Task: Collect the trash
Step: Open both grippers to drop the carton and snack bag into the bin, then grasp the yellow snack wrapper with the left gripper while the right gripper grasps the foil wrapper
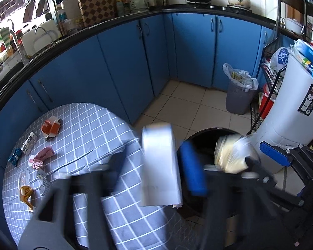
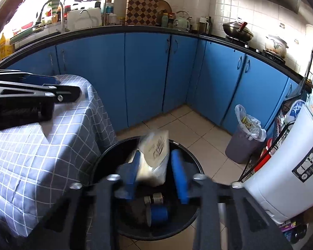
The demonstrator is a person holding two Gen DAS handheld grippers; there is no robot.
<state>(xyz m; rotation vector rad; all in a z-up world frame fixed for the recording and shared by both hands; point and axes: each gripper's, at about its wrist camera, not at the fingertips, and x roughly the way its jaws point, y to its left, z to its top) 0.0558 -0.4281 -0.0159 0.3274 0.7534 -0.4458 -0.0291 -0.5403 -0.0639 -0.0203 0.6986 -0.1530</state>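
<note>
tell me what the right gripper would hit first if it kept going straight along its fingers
Probably the clear plastic bag between the fingers of the right gripper; whether either blue pad touches it is unclear. Beyond it lies the open black bin with cans inside.

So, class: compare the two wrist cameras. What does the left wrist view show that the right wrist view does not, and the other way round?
Only the left wrist view shows the trash on the table: an orange carton, pink wrappers, and a blurred white carton between open jaws. Only the right wrist view shows inside the black bin: cans. Both share the yellowish bag, blue cabinets and lined grey bin.
</note>
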